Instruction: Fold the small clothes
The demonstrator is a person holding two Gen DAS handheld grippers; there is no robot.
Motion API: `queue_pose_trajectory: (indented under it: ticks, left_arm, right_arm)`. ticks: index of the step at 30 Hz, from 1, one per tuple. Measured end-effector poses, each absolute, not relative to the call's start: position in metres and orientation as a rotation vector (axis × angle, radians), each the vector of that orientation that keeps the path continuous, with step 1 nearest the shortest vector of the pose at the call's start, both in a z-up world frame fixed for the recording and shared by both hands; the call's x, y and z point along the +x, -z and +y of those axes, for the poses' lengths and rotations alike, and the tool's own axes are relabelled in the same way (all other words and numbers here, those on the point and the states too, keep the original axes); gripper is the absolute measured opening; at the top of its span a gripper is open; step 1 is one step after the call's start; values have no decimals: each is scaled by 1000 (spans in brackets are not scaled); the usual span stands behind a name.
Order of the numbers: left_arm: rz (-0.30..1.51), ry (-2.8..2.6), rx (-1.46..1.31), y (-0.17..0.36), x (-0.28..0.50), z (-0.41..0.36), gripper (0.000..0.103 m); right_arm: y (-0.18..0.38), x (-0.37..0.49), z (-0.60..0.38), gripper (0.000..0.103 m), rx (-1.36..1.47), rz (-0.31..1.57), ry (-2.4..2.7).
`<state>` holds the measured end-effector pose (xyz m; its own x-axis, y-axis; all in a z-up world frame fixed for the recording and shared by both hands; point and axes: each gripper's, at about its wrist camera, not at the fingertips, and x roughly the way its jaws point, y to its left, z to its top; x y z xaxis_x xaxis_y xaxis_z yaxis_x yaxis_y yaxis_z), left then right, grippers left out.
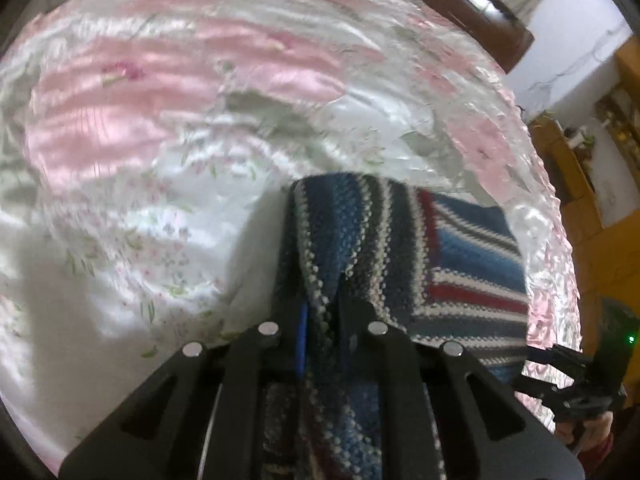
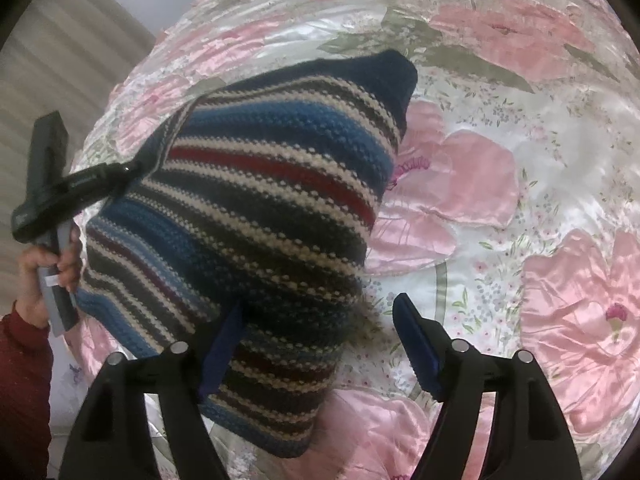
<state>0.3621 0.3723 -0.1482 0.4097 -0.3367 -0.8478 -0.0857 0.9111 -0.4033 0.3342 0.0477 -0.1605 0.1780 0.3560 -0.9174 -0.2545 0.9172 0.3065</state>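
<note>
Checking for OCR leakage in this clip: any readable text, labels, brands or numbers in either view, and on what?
None readable.
striped knit garment: stripes only, no tag showing.
floral bedspread: flower print, no lettering.
left gripper: a faint mark on its black body, too blurred to read.
right gripper: no markings visible.

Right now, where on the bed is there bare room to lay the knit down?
Free: bedspread right of the knit, past the open right gripper; also left of it. Crowded: the knit's left edge, where the left gripper clamps it.
</note>
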Motion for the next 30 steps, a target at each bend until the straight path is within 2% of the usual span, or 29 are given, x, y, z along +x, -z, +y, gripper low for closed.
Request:
queue_pose_trajectory:
  ticks: [2, 4, 9, 11, 13, 18, 21, 24, 30]
  left_arm:
    - [1144, 170, -418, 142, 359, 372, 13]
    - [1142, 154, -405, 129, 351, 374, 22]
    - [1065, 164, -423, 89, 311, 375, 27]
    - [1067, 174, -392, 78, 294, 362, 27]
    - [1096, 210, -371, 76, 277, 345, 31]
    - [1158, 136, -320, 96, 258, 336, 32]
    - [1192, 158, -399, 111, 256, 344, 32]
    - [1189, 146, -389, 119, 255, 347, 20]
    - [1207, 103, -401, 141, 254, 358, 20]
  right_arm:
    - [161, 334, 45, 76, 99, 1330, -432]
    - [156, 330, 43, 76, 99, 1327, -430]
    - [140, 313, 35, 76, 101, 1303, -434]
    - [136, 306, 34, 76, 113, 1295, -444]
    - [134, 296, 38, 76, 105, 1297, -450]
    - [134, 277, 48, 76, 70, 1299, -465]
    - [138, 271, 48, 76, 81, 1311, -472]
    - [143, 271, 47, 76, 86, 1321, -468]
    - [156, 272, 46, 76, 88, 1341, -465]
